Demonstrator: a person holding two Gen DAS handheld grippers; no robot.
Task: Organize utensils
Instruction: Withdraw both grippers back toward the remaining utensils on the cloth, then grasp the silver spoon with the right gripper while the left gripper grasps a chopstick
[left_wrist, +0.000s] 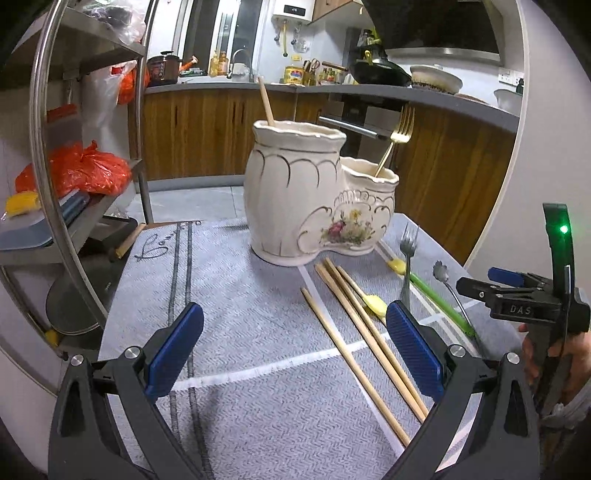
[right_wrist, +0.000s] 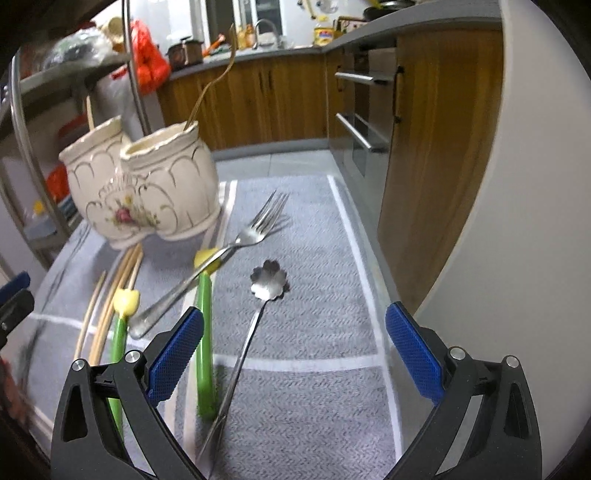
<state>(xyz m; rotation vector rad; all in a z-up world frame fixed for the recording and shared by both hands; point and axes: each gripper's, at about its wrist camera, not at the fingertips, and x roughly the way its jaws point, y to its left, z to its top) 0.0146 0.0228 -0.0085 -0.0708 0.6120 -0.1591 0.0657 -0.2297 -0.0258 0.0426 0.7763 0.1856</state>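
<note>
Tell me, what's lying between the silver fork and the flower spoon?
Only bare grey cloth. The right wrist view shows the silver fork and the flower spoon apart, nothing lying between them.

Left wrist view sits low over the table (left_wrist: 236, 332), facing the ceramic holder (left_wrist: 295, 199) and kitchen cabinets. Right wrist view looks from further right, close above the spoon (right_wrist: 267, 284). Both share holder, chopsticks (left_wrist: 354, 325), silver fork (right_wrist: 229, 251).

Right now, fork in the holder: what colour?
Gold fork; clearest in the left wrist view.
</note>
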